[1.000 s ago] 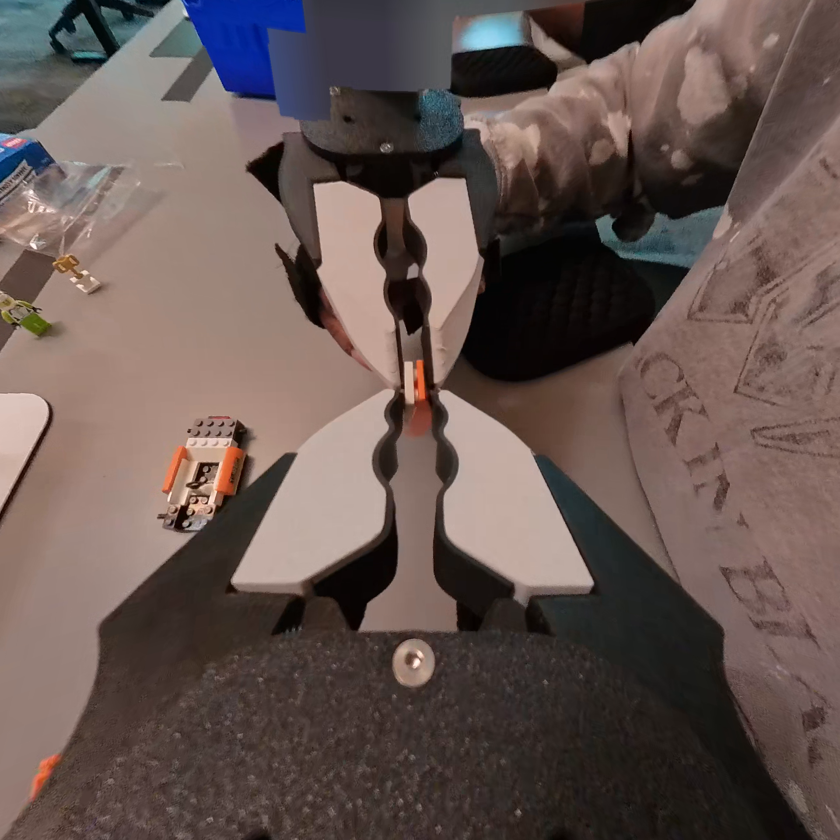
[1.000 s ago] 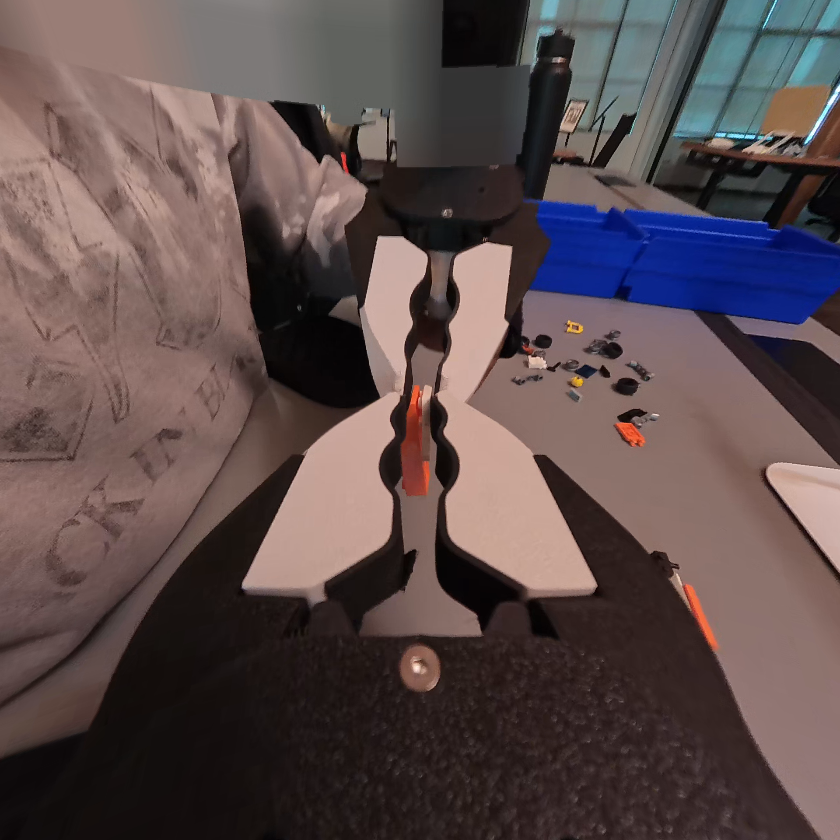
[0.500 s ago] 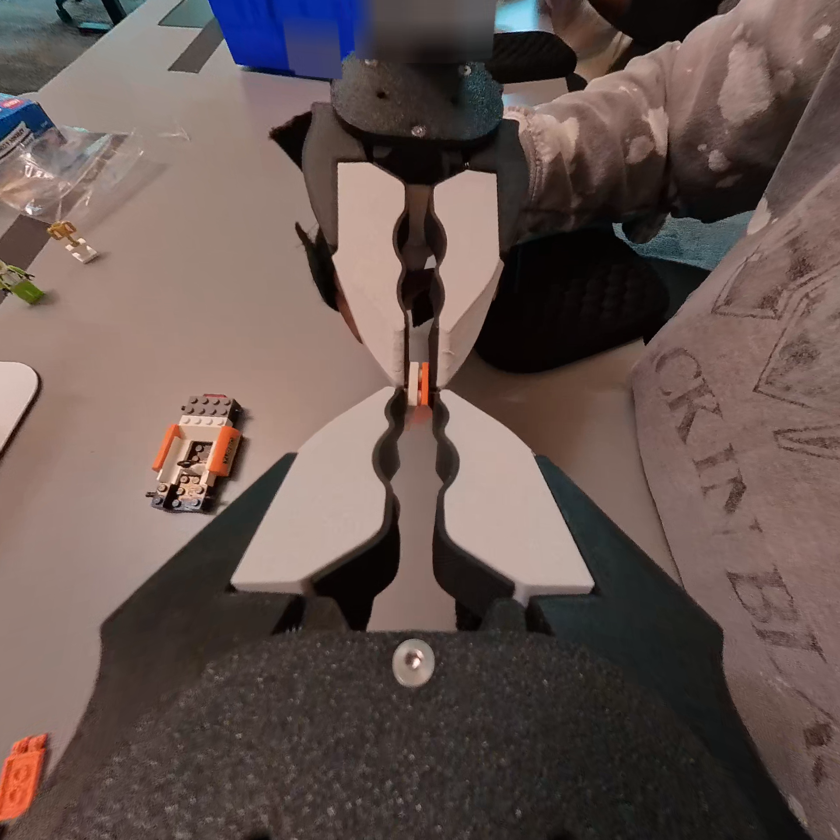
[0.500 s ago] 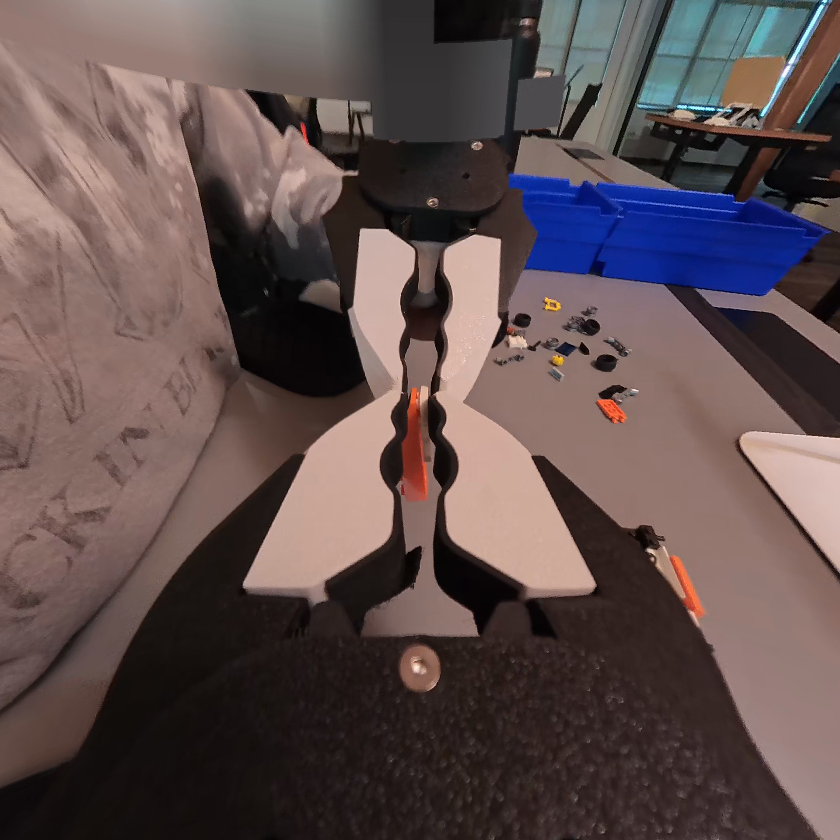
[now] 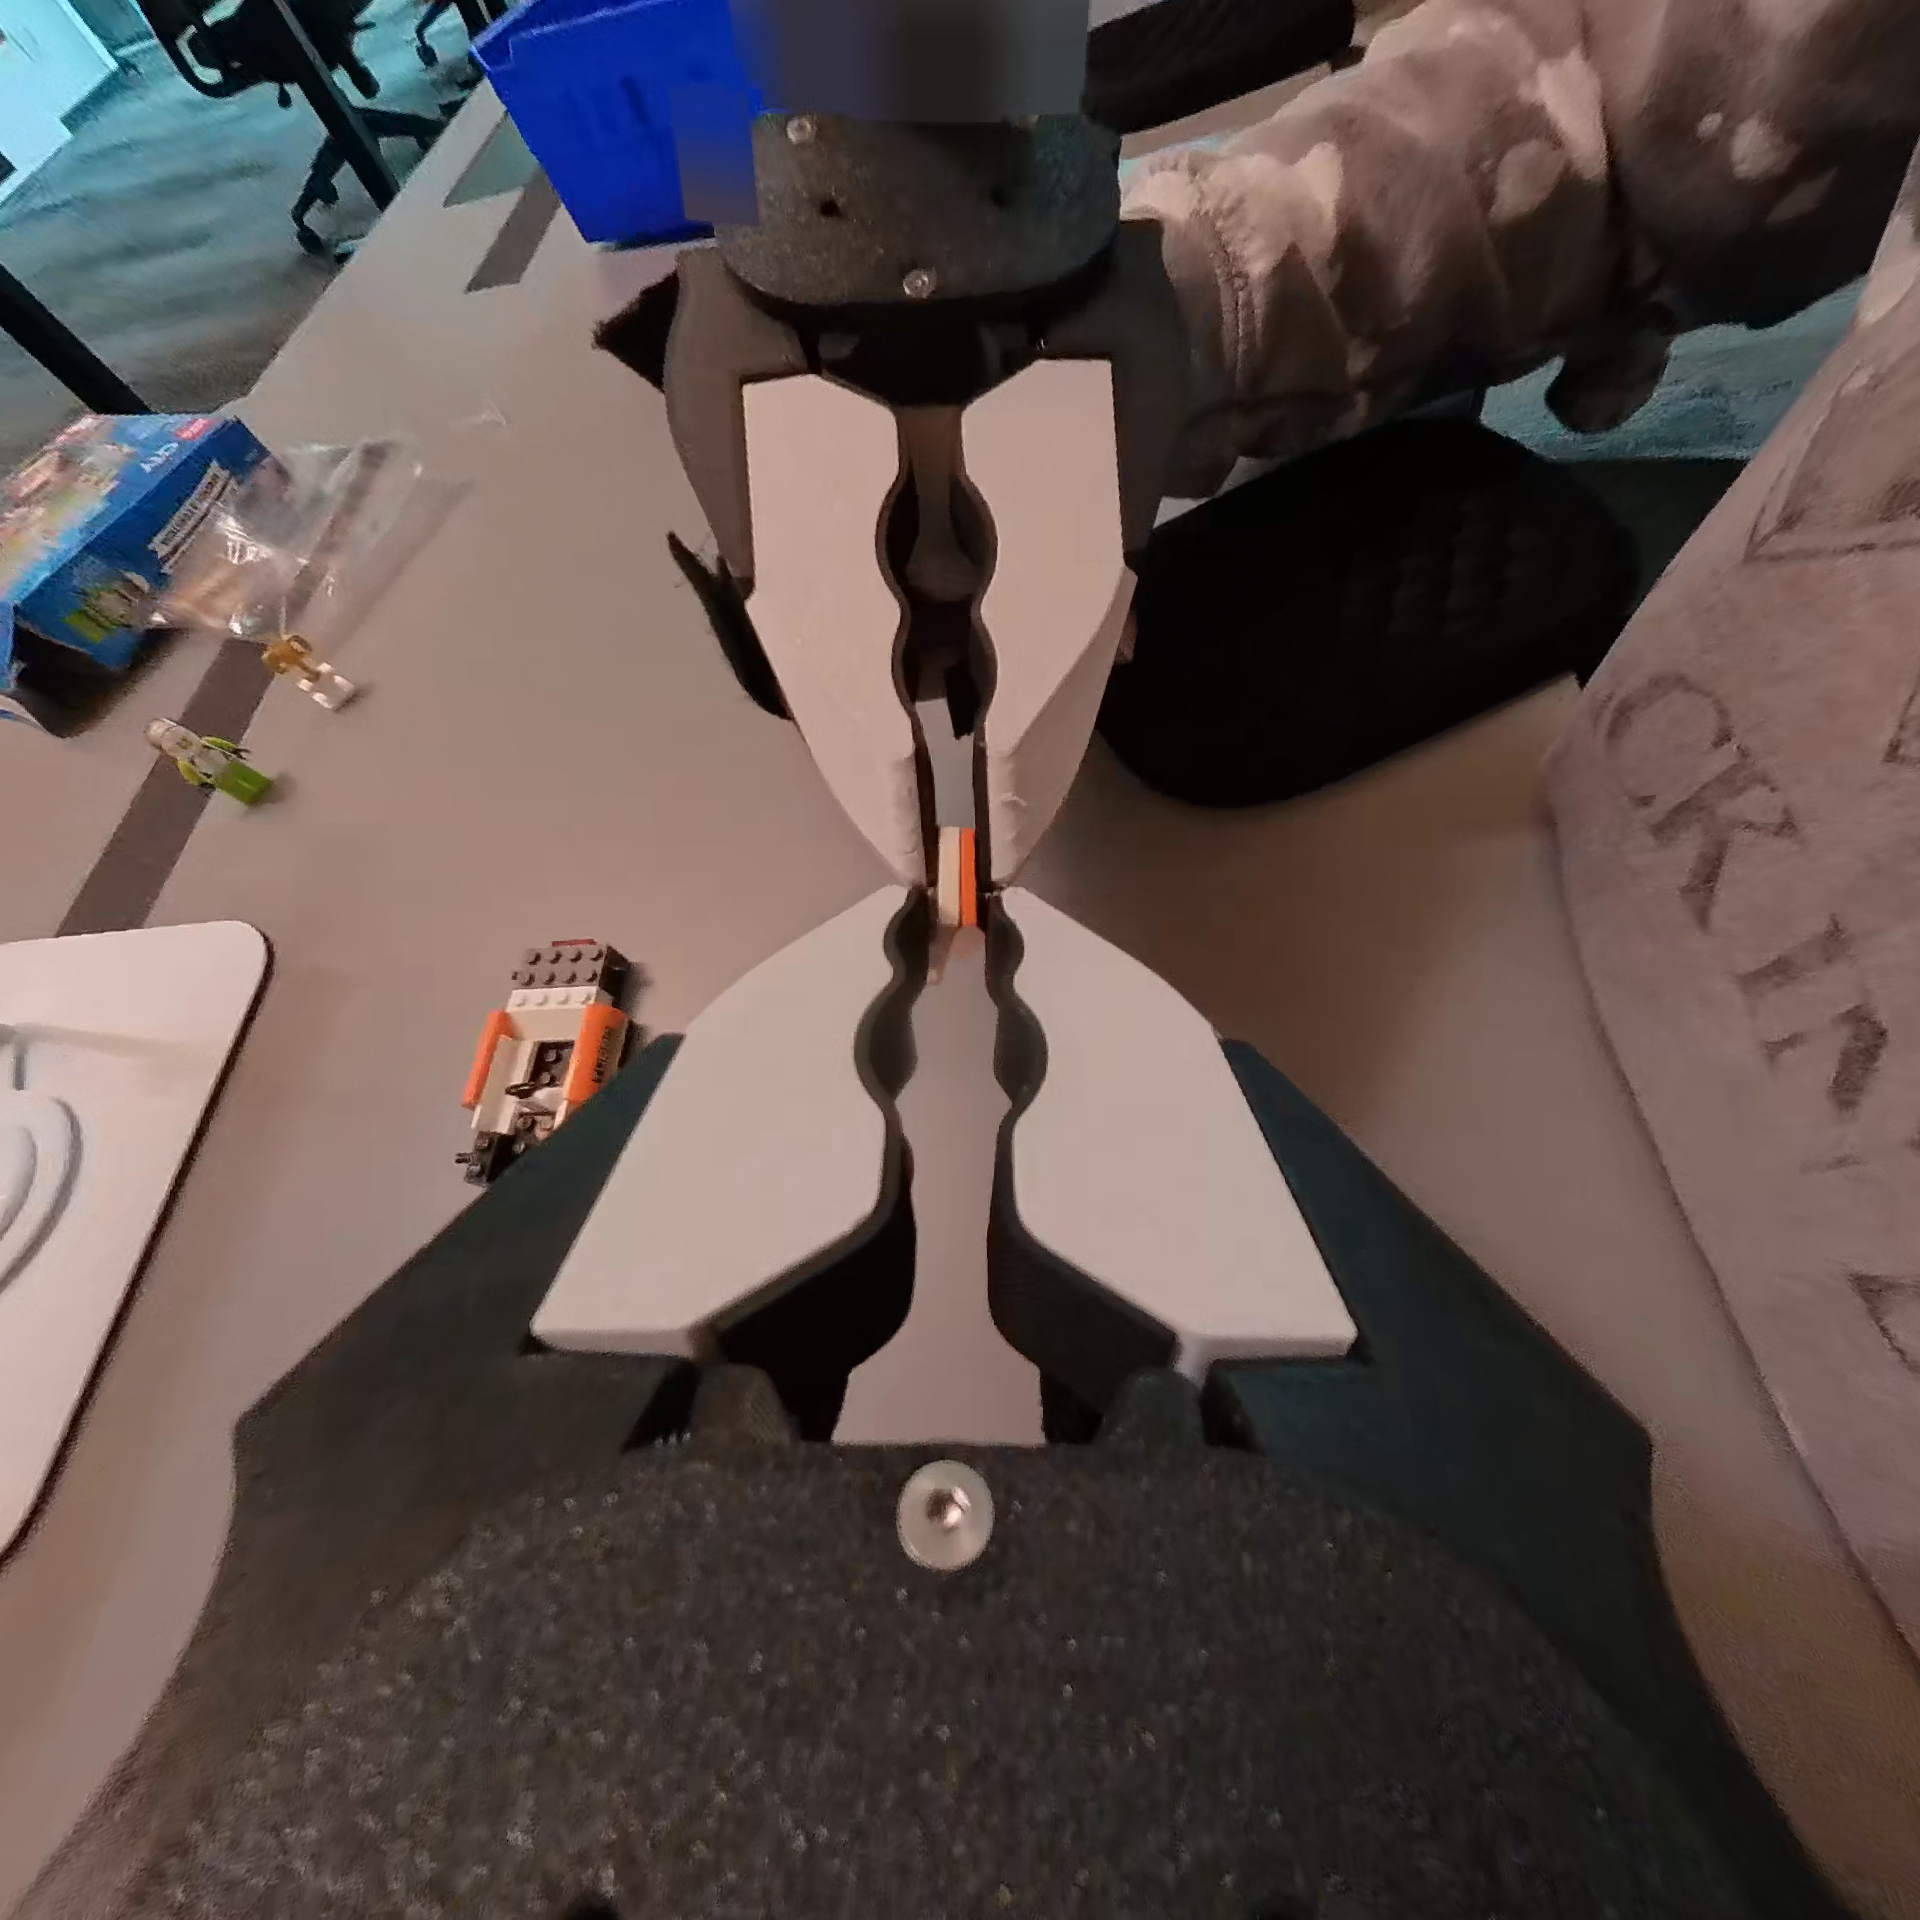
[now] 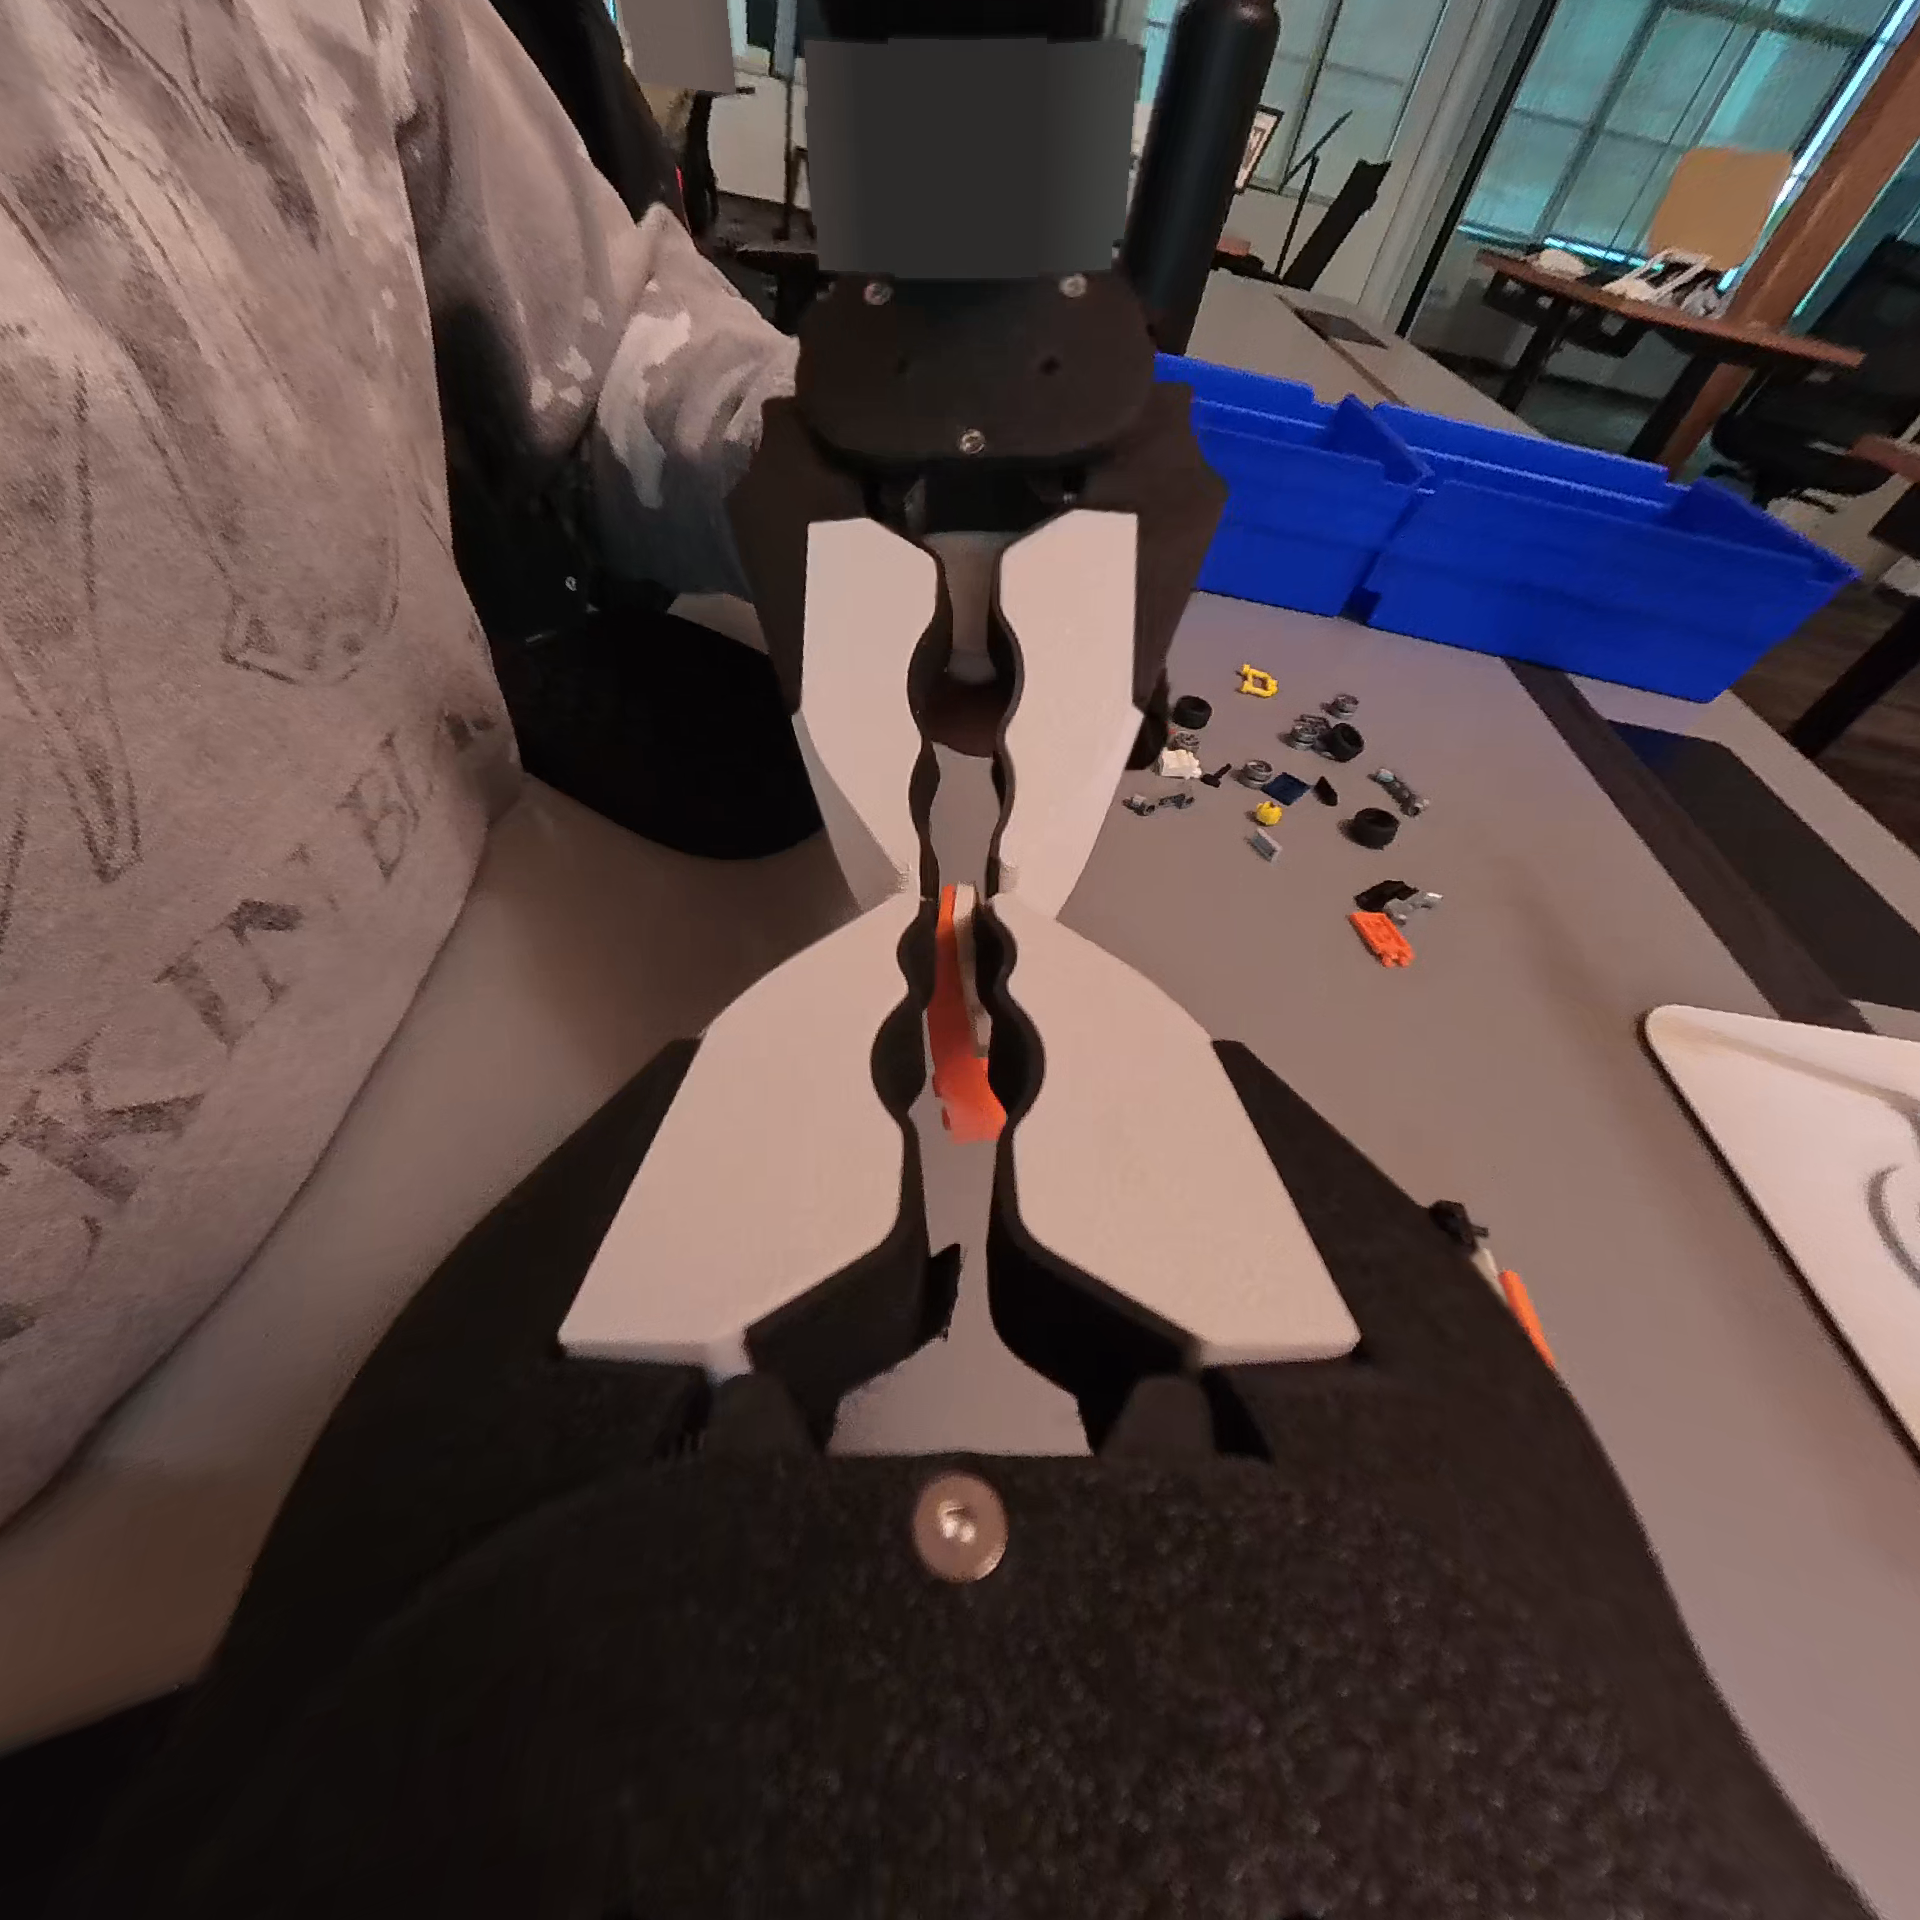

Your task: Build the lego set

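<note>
Between the two meeting grippers sits a thin orange-and-white brick pair point(image 5: 957, 875), a white plate pressed flat against an orange one, stood on edge above the grey table point(image 5: 499, 727). The right gripper point(image 6: 961, 940) is clenched on it, the orange plate point(image 6: 958, 1039) running back between its fingers. The left gripper point(image 5: 951, 914) pinches the same pair at its tips, though how firmly is hard to tell. Left of the left gripper lies a half-built orange, white and grey model point(image 5: 545, 1049). Beyond the right gripper, blue bins point(image 6: 1558, 540) stand; their contents are hidden. Loose parts point(image 6: 1288, 779) lie scattered before them.
</note>
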`<state>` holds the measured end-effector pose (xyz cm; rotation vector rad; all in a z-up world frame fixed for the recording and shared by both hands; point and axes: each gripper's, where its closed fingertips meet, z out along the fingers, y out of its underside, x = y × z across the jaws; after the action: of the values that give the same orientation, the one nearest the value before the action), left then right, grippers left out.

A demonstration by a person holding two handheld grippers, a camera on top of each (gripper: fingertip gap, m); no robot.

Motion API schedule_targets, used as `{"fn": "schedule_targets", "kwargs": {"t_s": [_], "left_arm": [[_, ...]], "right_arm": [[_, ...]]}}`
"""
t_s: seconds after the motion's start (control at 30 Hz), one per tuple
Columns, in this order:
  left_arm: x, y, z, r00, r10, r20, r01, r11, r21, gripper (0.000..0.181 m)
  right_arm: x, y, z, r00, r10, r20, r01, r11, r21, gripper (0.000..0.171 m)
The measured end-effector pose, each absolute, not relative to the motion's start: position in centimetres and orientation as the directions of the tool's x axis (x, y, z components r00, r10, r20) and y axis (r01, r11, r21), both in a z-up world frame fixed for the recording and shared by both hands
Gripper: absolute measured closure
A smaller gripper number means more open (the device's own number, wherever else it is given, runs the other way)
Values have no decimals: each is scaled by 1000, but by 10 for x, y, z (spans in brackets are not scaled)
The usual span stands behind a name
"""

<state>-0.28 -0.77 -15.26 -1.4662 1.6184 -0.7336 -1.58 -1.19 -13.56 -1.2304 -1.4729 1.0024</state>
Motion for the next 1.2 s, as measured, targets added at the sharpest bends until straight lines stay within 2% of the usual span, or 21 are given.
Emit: {"fn": "schedule_targets", "kwargs": {"t_s": [0.2,0.43,0.53,0.7,0.77,0.87,0.93,1.0,1.2], "left_arm": [[-2,-14,-146,21,-987,-161,-433,136,-891,170],[1,-19,-147,30,-971,-238,-467,197,-862,170],[-1,-17,-154,34,-974,-223,-498,177,-849,170],[-1,-17,-154,28,-976,-215,-516,171,-840,171],[0,-16,-151,28,-977,-212,-494,171,-852,171],[2,-14,-140,58,-981,-185,-390,149,-909,169],[2,-10,-142,84,-979,-185,-386,139,-912,162],[4,-14,-139,75,-982,-175,-355,138,-925,169],[7,-14,-136,72,-974,-213,-387,169,-906,170]], "right_arm": [[-14,-19,-130,-81,981,177,170,188,-967,164],[-10,-24,-130,-132,985,113,57,121,-991,164],[-12,-22,-136,-104,989,107,113,119,-986,164],[-14,-21,-137,-87,975,205,196,219,-956,165],[-14,-21,-135,-89,981,173,194,187,-963,165],[-9,-19,-124,-91,992,89,83,96,-992,166],[-6,-18,-120,-105,994,36,20,38,-999,166],[-5,-18,-117,-125,992,1,-24,-2,-1000,166],[-1,-17,-113,-182,981,-70,-87,-87,-992,166]]}}
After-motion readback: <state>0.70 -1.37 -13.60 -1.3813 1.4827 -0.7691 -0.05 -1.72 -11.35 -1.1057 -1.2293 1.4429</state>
